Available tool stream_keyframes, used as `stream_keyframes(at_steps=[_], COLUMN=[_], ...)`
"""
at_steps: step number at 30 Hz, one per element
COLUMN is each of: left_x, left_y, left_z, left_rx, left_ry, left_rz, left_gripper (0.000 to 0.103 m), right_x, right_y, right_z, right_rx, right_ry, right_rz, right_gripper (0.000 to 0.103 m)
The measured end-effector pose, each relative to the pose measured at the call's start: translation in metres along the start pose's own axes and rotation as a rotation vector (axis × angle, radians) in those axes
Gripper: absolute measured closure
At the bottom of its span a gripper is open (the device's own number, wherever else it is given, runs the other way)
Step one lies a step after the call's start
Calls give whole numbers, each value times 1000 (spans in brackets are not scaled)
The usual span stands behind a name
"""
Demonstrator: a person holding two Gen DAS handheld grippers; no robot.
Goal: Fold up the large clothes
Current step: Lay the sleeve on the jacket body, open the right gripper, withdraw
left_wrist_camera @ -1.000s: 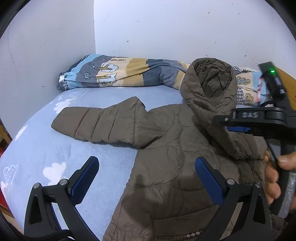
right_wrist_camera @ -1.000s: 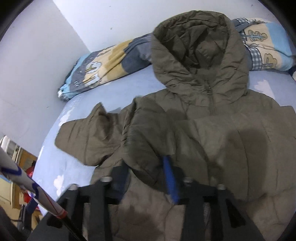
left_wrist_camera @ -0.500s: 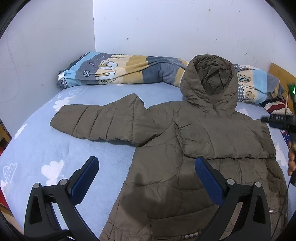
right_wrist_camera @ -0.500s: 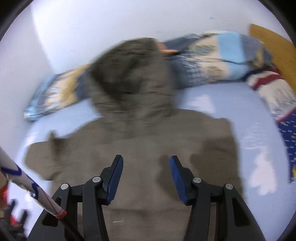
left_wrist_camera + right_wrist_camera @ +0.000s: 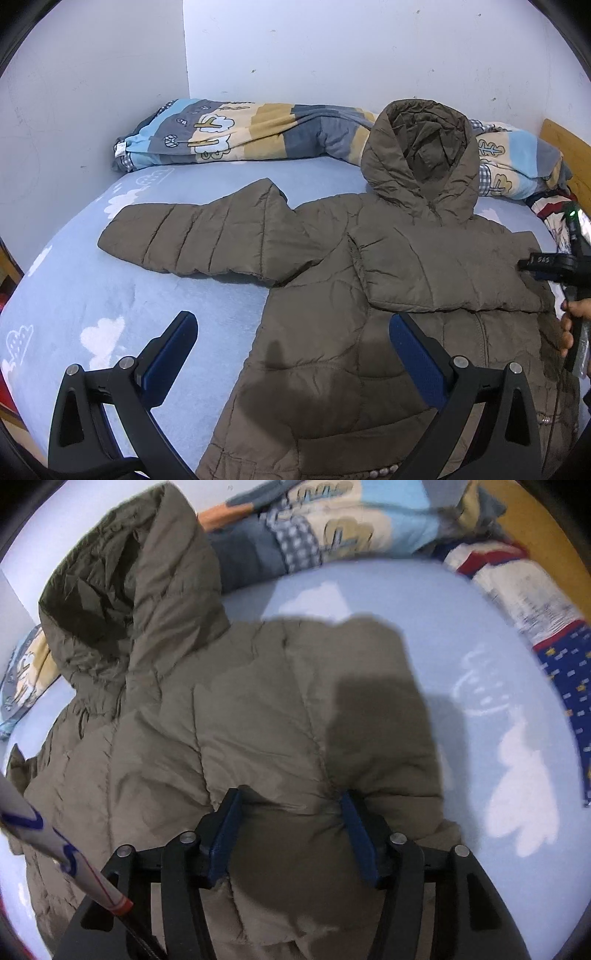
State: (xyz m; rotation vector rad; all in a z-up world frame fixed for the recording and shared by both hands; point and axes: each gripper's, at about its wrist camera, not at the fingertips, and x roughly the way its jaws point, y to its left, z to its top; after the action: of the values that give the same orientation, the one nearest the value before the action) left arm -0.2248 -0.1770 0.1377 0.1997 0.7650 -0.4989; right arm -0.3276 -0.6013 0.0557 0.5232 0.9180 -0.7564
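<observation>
The right hand-held gripper [image 5: 291,834], which a second ago was carrying the right sleeve [image 5: 448,273] across, has laid it over the jacket [image 5: 332,354] chest; one sleeve is folded. Its half-spread jaws now press on the shoulder fold. Farther left, the left hand-held gripper [image 5: 291,363] hovers wide open, holding nothing, above the jacket's hem on the bed [image 5: 92,295], left sleeve [image 5: 207,242] outstretched ahead.

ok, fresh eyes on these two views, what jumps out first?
The brown hooded puffer jacket dominates, spread on the light blue cloud-print sheet, one sleeve stretched out sideways and the other folded across the chest. The right gripper presses open jaws into the padding at that folded side, while the left gripper hovers wide open above the hem. A bright striped quilt lies bunched along the wall behind the hood.
</observation>
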Motion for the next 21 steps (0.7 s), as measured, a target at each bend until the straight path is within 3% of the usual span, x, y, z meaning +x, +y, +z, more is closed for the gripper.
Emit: stream_keyframes(at_steps=[2,4,9,14,17,21], left_x=[-1,-2,-3,2,3,4], left_y=[2,3,8,13,14,16], left_z=[1,1,1,1,2,3], left_rx=[-9,-13,-14,-29,-29,-30], left_ry=[-1,-3,1,32,41,48], left_rz=[-1,-2,0,-1,-7,-9], left_gripper=[0,0,0,0,0,0], right_x=[-24,-43,-51,-24,-6,-11], right_y=[20,45,115,159,165,156], right_z=[-3,-9,-30,-58,-69,-65], right_rx=[-59,-107,-184,-265,-276,-246], right_ry=[-67,-108,-33,31,76,101], right_rz=[7,76,257,236,200,234], right_gripper=[42,42,42,42,41,40])
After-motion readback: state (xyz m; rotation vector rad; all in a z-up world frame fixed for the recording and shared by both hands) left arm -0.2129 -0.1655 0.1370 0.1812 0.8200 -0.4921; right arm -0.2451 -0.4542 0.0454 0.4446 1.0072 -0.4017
